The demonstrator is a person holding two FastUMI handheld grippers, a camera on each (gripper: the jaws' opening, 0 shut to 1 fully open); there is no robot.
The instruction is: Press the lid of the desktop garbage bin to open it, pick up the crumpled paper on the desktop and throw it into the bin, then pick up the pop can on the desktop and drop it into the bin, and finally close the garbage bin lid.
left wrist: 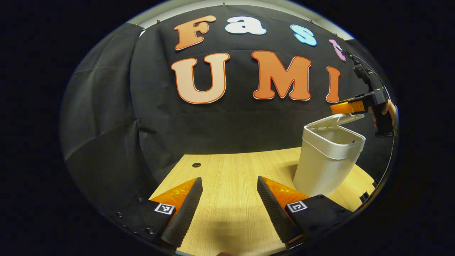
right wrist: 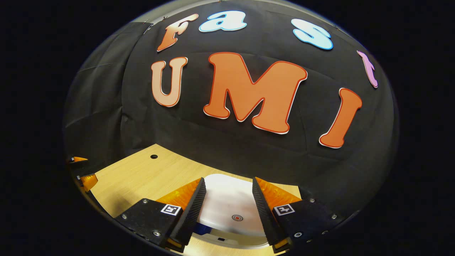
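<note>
The white bin [left wrist: 328, 160] stands on the wooden table [left wrist: 227, 170] at the right of the left gripper view. Its lid [left wrist: 336, 120] is tilted up, leaving a gap above the rim. My right gripper [left wrist: 346, 107], held by a hand [left wrist: 385, 112], hovers just over that lid. In the right gripper view the lid [right wrist: 227, 202] with a small red ring mark [right wrist: 237, 217] lies right below my right gripper [right wrist: 229, 181], whose fingers are open and hold nothing. My left gripper [left wrist: 229, 179] is open over bare table, left of the bin.
A small round hole [left wrist: 196, 165] sits in the table near the back wall. The table's curved edge runs just right of the bin. A bit of blue [right wrist: 201, 229] shows under the lid's near edge. The left gripper [right wrist: 83, 174] appears at the far left.
</note>
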